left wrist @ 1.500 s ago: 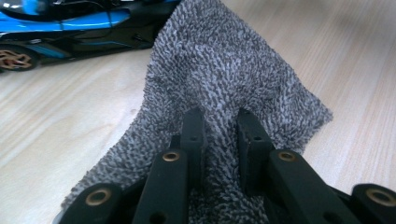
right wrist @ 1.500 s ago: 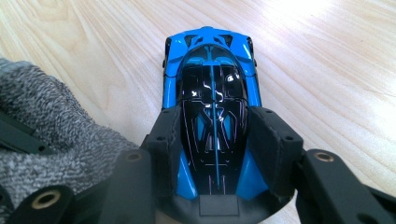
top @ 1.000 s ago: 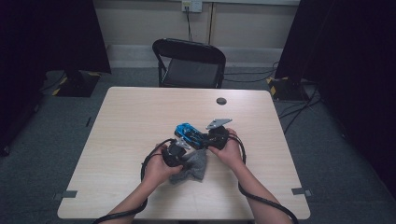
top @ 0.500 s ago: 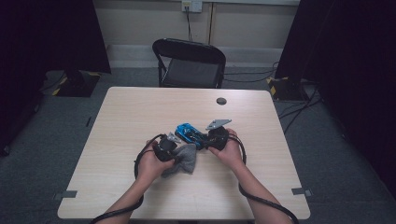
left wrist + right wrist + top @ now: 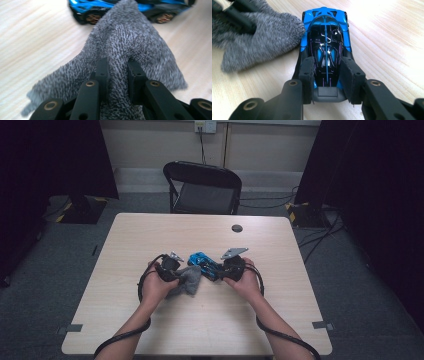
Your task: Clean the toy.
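Both forearms come in from the near edge of the counter (image 5: 280, 285) and angle inward, so the two hands meet just short of its middle. The left hand (image 5: 156, 286) wraps the left gripper (image 5: 176, 270) with the wrist turned inward, jaws pointing toward the right hand. Its jaws stand narrow, pinched on a fold of the grey cloth (image 5: 130, 47), which bunches up between them and spreads out on the wood on either side. In the left gripper view the far tip of the cloth lies against the side of the blue toy car (image 5: 85, 7), covering part of it between the wheels.

The right hand (image 5: 243, 281) holds the right gripper (image 5: 220, 269) low and pointed left, its grey plate tilted up on top. Its jaws clamp the blue toy car (image 5: 325, 37) at the rear, one on each flank, with the car's nose pointing away from the hand. The car sits on its wheels on the counter near the middle, a little toward the near edge. In the right gripper view the cloth touches the car's front left side.
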`<state>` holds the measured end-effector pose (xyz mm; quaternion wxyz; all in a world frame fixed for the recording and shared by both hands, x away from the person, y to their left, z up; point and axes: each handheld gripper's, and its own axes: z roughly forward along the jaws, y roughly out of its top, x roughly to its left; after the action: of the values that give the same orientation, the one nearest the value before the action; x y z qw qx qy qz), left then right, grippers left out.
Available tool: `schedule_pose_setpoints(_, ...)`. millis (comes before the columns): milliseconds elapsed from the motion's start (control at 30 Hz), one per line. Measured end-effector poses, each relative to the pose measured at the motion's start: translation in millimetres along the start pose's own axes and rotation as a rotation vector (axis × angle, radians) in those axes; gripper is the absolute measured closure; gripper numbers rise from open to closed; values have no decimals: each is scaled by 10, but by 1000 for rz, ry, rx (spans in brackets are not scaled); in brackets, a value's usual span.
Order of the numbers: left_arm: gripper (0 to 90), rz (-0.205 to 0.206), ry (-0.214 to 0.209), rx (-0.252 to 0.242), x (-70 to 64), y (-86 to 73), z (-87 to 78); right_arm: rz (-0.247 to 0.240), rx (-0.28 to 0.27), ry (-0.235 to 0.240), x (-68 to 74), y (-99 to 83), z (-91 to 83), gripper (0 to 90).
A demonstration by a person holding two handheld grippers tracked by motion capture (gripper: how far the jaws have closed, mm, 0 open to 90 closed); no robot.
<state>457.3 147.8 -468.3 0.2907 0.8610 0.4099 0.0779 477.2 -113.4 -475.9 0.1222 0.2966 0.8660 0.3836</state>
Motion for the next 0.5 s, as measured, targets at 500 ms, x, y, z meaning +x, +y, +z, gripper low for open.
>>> schedule_pose_setpoints(500,755,-106,62,-42,309,13,-9,1,-13,0,0,-18,-1,648)
